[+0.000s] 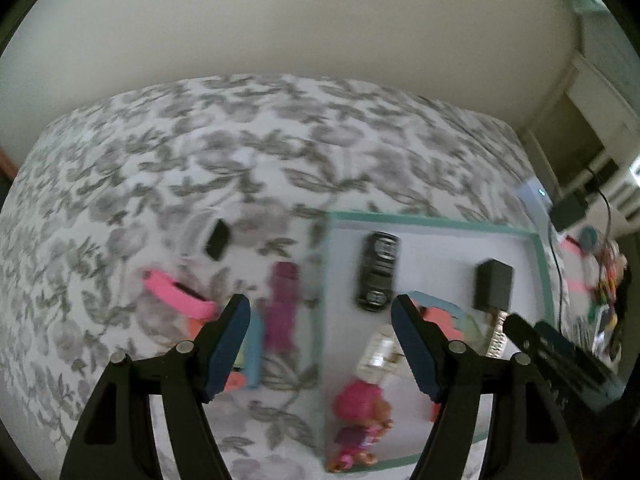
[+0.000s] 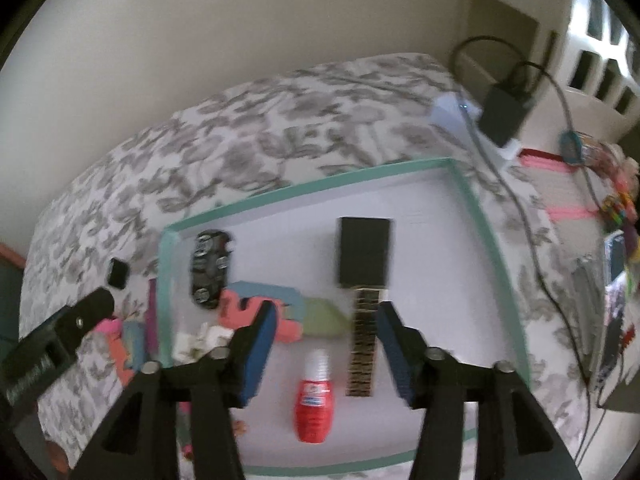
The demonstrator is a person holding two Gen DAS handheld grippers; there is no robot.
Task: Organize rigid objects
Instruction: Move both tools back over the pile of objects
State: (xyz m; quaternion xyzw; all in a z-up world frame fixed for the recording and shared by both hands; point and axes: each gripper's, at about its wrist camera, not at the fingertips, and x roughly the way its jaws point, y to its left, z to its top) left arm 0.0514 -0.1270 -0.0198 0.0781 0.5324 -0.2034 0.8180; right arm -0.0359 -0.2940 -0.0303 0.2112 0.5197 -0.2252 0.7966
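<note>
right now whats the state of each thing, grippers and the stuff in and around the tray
left gripper: open, empty
right gripper: open, empty
red bottle: lying flat in the tray, cap on
toy car: flipped, wheels up
black box: flat in the tray
small black block: outside the tray, on the bedspread
</note>
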